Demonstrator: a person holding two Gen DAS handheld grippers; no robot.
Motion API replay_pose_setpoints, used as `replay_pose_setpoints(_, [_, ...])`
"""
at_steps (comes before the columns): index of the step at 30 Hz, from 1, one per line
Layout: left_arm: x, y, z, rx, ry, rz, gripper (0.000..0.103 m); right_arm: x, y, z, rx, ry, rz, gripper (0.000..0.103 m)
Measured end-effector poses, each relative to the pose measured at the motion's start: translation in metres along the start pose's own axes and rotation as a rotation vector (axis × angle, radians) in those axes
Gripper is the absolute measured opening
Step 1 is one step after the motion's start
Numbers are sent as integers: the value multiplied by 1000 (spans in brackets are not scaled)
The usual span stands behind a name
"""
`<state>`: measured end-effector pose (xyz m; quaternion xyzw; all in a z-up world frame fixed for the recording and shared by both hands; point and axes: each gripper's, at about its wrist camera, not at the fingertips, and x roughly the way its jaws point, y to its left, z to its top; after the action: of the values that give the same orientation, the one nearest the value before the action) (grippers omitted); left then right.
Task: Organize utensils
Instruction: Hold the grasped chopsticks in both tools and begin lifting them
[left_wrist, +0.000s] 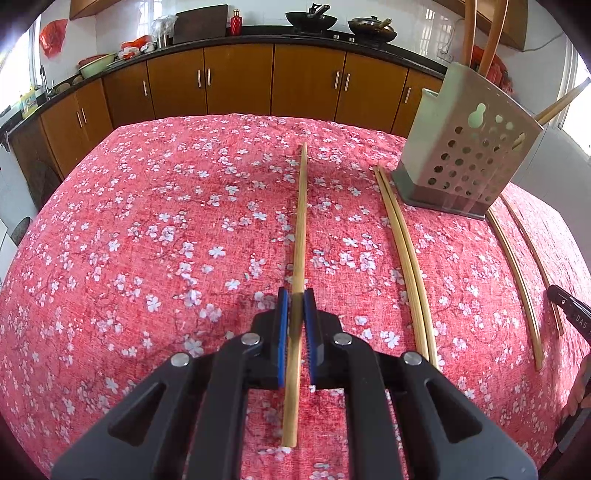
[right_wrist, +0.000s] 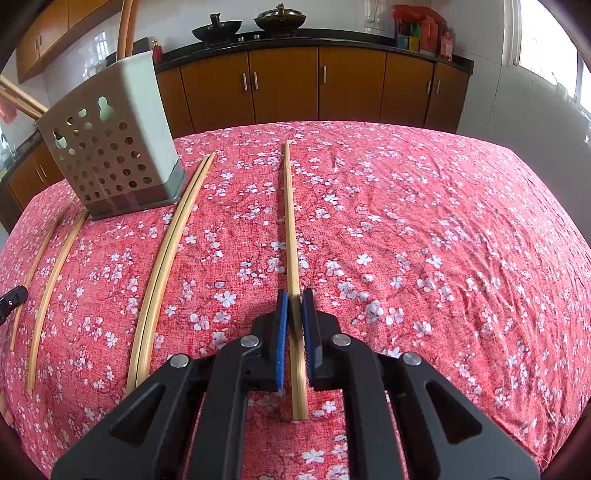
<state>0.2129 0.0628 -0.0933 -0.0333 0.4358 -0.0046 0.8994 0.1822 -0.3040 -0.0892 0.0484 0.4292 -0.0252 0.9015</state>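
My left gripper (left_wrist: 295, 301) is shut on a bamboo chopstick (left_wrist: 300, 221) that runs away from me along the red flowered tablecloth (left_wrist: 147, 240). To its right lies a tight pair of chopsticks (left_wrist: 402, 251), then the grey perforated utensil holder (left_wrist: 469, 158) with wooden handles (left_wrist: 471, 33) sticking out. My right gripper (right_wrist: 295, 301) is shut on another chopstick (right_wrist: 291, 221). Left of it lies a second close pair (right_wrist: 166, 258), then the holder (right_wrist: 110, 151). Each gripper's black tip shows at the edge of the other view: the right gripper (left_wrist: 569, 310), the left gripper (right_wrist: 11, 299).
More chopsticks (left_wrist: 517, 277) lie past the holder in the left wrist view, and likewise (right_wrist: 51, 280) in the right wrist view. Brown kitchen cabinets (left_wrist: 240, 81) and a dark counter with woks (left_wrist: 310, 18) stand behind the table. Windows are at the far right (right_wrist: 546, 37).
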Motion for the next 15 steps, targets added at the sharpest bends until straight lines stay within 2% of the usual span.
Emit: replay_pose_setpoints(15, [-1, -3, -1, -10, -1, -2, 11, 0, -1, 0, 2, 0, 2, 10])
